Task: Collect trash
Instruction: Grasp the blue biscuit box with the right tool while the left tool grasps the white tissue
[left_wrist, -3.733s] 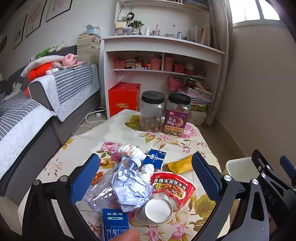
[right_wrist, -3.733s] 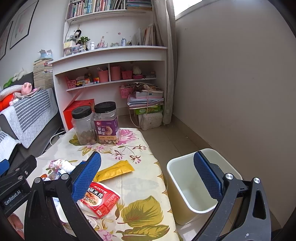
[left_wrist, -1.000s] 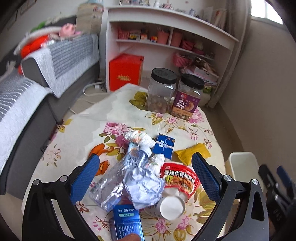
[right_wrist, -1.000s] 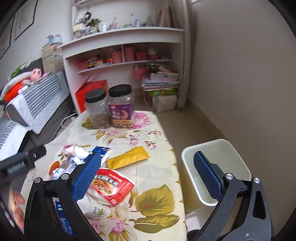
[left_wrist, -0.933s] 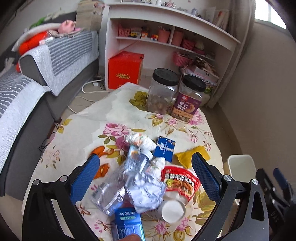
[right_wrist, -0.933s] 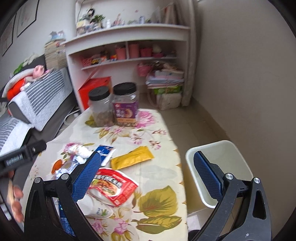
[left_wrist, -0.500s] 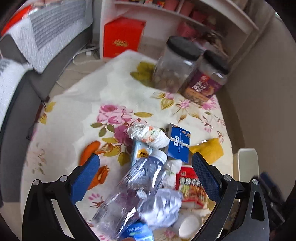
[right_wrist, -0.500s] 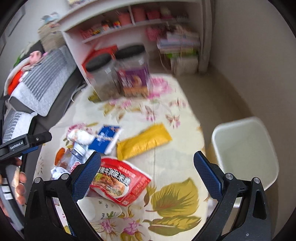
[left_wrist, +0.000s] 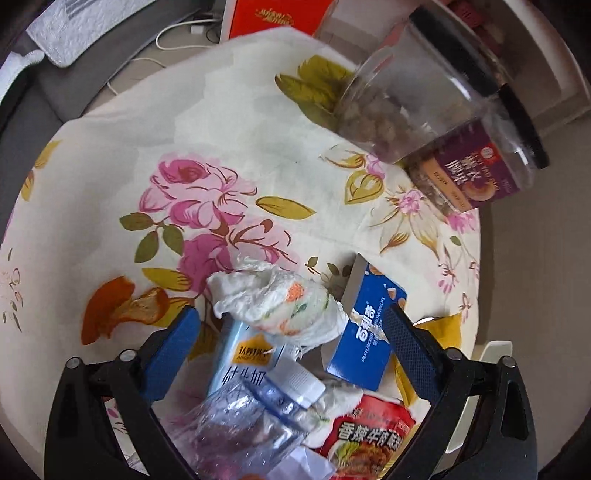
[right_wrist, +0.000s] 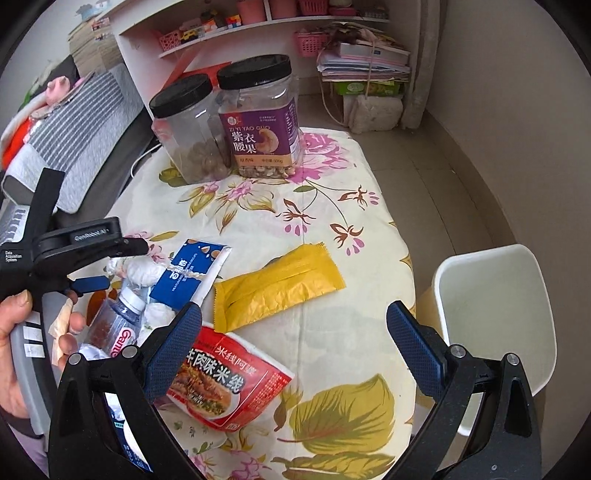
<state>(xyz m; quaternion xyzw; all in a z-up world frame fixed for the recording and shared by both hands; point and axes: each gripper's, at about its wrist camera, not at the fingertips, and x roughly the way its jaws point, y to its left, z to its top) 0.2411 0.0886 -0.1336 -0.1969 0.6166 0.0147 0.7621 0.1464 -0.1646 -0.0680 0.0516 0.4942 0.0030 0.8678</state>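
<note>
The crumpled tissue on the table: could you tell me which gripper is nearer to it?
Left. The left gripper hangs right over the tissue, its jaws closing with nothing pinched yet; the right gripper is farther off, above the yellow packet.

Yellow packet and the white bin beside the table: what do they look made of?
Yellow packet: likely matte plastic film, given its crimped serrated ends and soft creases. White bin: probably smooth moulded plastic, with thin rigid walls, rounded corners and a faint sheen.

Bin (right_wrist: 495, 332) right of table (right_wrist: 332, 229); jars (right_wrist: 258, 114) probably rearmost.

Crumpled paper tissue (left_wrist: 280, 302), glossy yellow wrapper (right_wrist: 277, 288), clear plastic bottle (left_wrist: 240, 424).
</note>
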